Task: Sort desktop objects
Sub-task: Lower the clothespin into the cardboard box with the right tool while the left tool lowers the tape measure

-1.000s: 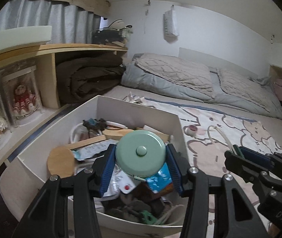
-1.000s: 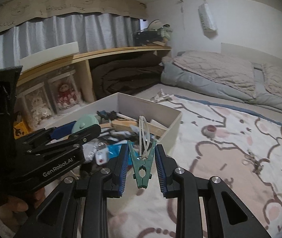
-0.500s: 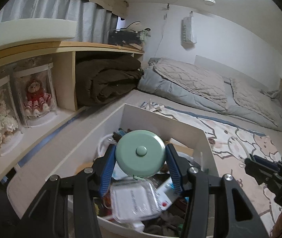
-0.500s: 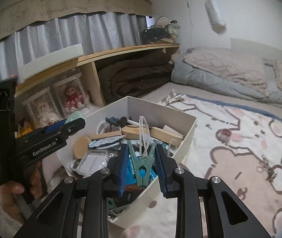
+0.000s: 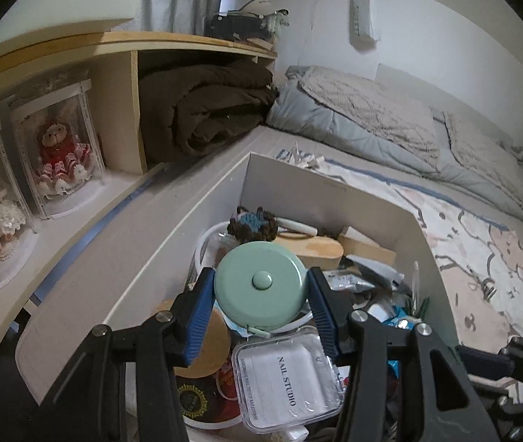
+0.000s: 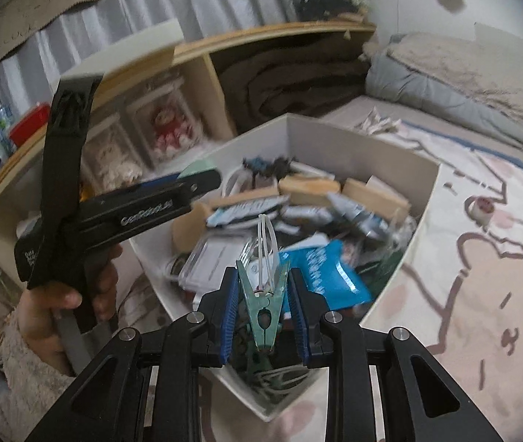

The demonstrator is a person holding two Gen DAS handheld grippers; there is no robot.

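My left gripper (image 5: 259, 296) is shut on a round mint-green tape measure (image 5: 259, 287) and hangs over the near left part of a white cardboard box (image 5: 320, 191) full of clutter. Below it lies a clear "NAIL STUDIO" case (image 5: 289, 379). My right gripper (image 6: 261, 305) is shut on a green clothes peg (image 6: 261, 309) that carries a white plastic loop (image 6: 265, 235), and it hovers above the box's (image 6: 335, 140) near corner. In the right wrist view the left gripper (image 6: 202, 178) reaches over the box from the left, held by a hand (image 6: 59, 302).
The box sits on a patterned blanket (image 6: 482, 258) on a bed. A wooden shelf (image 5: 121, 73) with boxed dolls (image 5: 59, 158) and a brown folded blanket (image 5: 206, 107) runs along the left. A small tape roll (image 6: 484, 206) and small bits lie on the blanket to the right.
Both grippers have moved in over the box, each with its object still held. The box now looks larger and lower in both views, and the right wrist view is blurred from motion.
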